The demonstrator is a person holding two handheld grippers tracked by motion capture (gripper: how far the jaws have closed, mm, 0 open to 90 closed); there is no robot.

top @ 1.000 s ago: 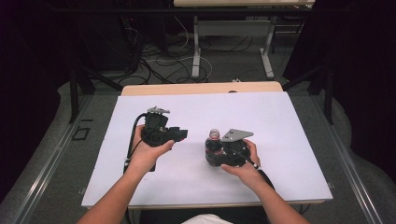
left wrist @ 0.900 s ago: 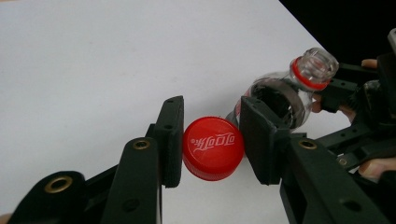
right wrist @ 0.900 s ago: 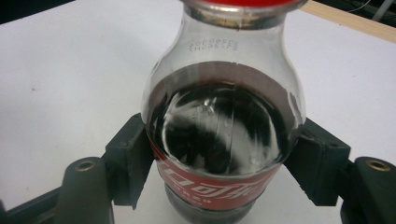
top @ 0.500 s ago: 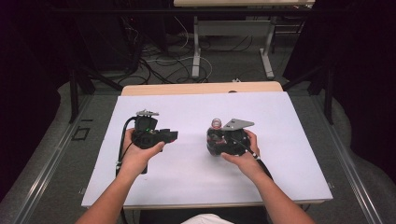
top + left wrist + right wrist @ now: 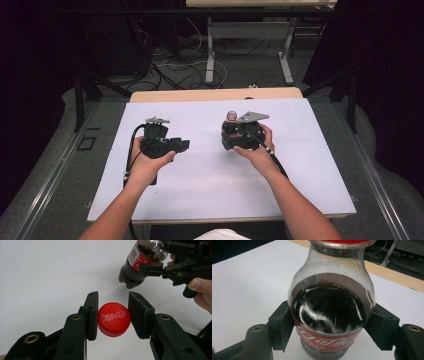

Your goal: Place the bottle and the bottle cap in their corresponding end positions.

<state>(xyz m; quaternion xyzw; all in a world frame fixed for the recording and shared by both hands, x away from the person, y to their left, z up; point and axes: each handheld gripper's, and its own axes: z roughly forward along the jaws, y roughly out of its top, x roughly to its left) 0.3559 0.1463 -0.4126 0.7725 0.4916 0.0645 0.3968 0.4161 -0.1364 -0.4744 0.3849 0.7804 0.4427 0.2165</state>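
The left gripper is closed on the red cap, its 2 jaws pinching the cap's sides. The bottle lies beyond and to the right of it, well apart, clamped around its labelled body by the right gripper and held off the table. Its long axis tilts. To recap, cap and neck must meet.

A red bottle cap with white lettering is seen at centre frame; a dark cola bottle, red-labelled and part filled, is held centrally.
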